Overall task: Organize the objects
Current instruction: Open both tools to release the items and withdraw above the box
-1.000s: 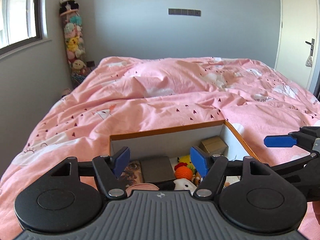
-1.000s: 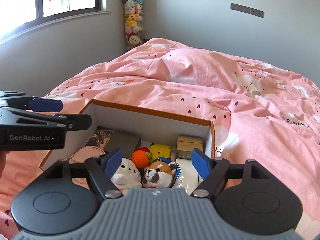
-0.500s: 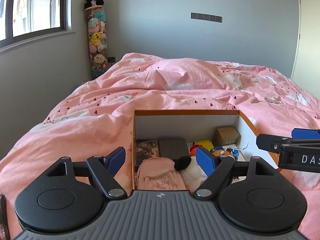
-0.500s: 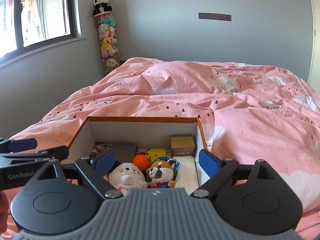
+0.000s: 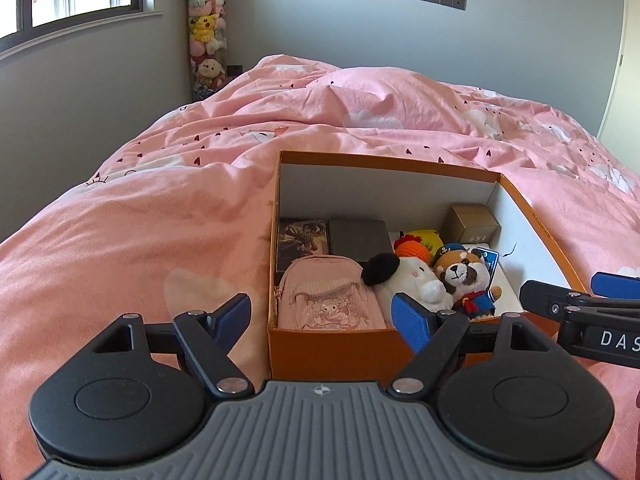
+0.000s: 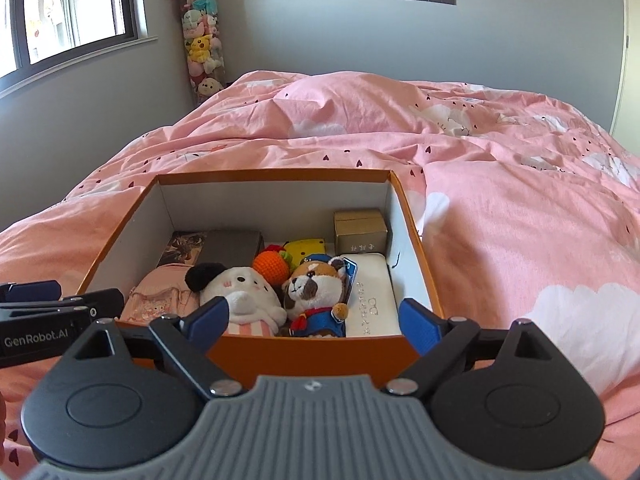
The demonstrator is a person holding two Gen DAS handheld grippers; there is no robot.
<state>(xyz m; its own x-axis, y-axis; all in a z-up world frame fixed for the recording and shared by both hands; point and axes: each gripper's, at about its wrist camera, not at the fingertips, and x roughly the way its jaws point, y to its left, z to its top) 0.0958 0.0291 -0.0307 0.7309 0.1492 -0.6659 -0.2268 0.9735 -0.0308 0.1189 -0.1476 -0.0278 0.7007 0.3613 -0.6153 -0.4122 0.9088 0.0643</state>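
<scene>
An open orange box with white inner walls sits on the pink bed. Packed inside are a pink pouch, a white plush, a brown dog plush, an orange crochet ball, a tan carton, a dark grey box and a white case. My left gripper stands open over the box's near left corner. My right gripper stands open before the near wall. Neither holds anything.
The rumpled pink duvet spreads around the box on all sides. A tall clear tube of plush toys stands in the far corner beside a window. A door edge shows at far right.
Both grippers have dropped lower and drawn closer to the box, and their jaws have spread wider. The left view has swung left, so the box's contents show fully.
</scene>
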